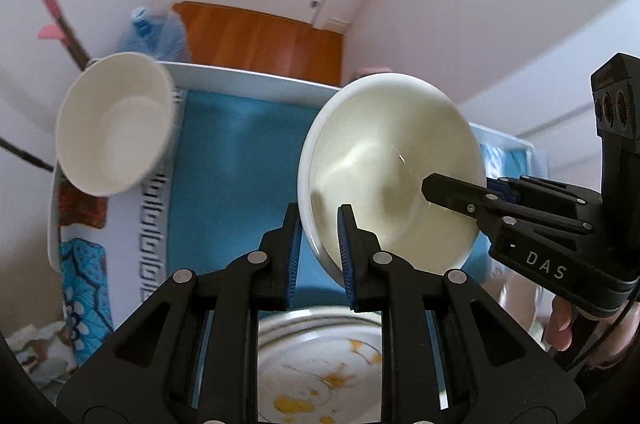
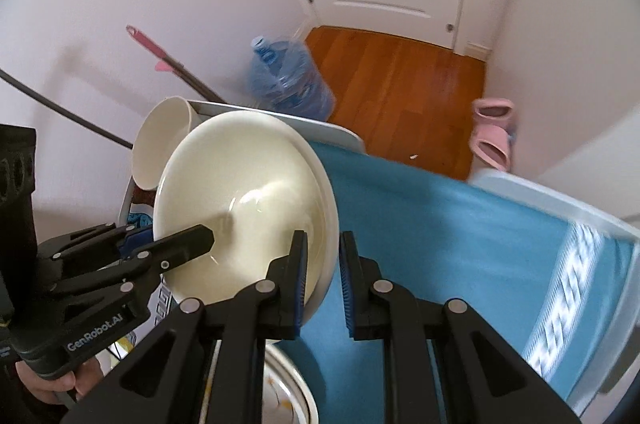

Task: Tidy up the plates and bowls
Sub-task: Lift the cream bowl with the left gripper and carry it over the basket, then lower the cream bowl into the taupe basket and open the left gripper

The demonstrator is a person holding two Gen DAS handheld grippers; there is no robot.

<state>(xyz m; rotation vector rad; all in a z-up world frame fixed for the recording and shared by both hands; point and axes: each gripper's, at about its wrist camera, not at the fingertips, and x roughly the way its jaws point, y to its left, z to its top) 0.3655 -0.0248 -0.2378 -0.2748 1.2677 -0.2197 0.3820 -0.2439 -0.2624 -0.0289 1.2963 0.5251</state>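
A cream bowl hangs tilted above the blue cloth, gripped at two sides of its rim. My left gripper is shut on the rim's near-left edge, one pad inside the bowl and one outside. My right gripper is shut on the opposite edge, one finger reaching into the bowl. In the right wrist view the same bowl sits between the right gripper and the left gripper. A second white bowl leans at the table's far left. A plate with yellow stains lies below the fingers.
A blue cloth covers the white-rimmed table. Beyond it are a wooden floor, a blue water jug, a pink-handled mop, pink slippers and a white door. A patterned cloth lies at the left.
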